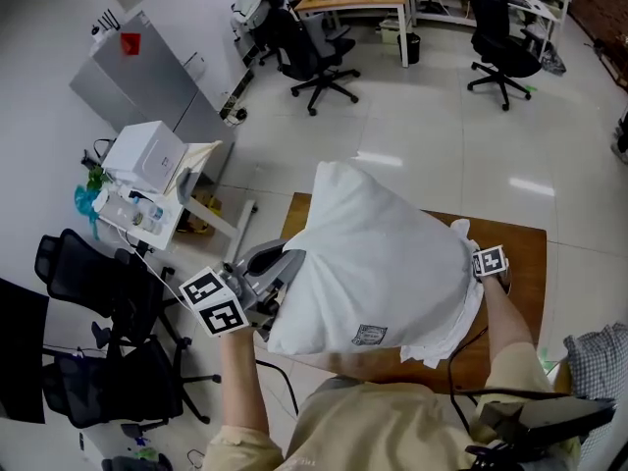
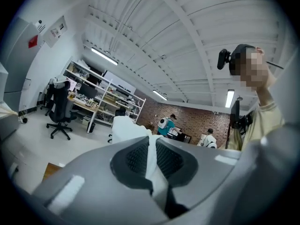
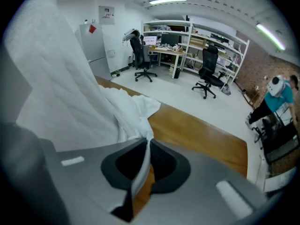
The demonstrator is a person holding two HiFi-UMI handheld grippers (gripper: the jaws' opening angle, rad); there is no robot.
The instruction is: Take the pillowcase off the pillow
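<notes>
Left tongs [image 2: 151, 142] are clamping shut on a thin fold of white cloth at the lower-left corner of the pillow [image 1: 383, 253]. I can't tell whether that's case only or case plus filling. Right tongs [image 3: 146, 144] are pinching closed on the loose, bunched edge of the pillowcase [image 1: 446, 334] on the far right side.

The pillow is hanging in the air between the two tongs, above the near edge of the wooden surface [image 1: 520, 253]. The pillowcase is bunching at the lower right, and the rest looks like it's covering the pillow.

Risks as I'm reading it:
- The left grip may be trapping both layers. If so, pulling right is just stretching the case instead of sliding it off.
- Both pinches are holding very little cloth. A hard tug is likely to pop one loose.
- If the left side slips, the pillow is going down, and part of it is overhanging the surface, so it could land on the floor [image 1: 442, 145].
- The case may snag on a pillow corner at the opening, which loads the seam.

Suggest pulling slowly and watching the left pinch.
</notes>
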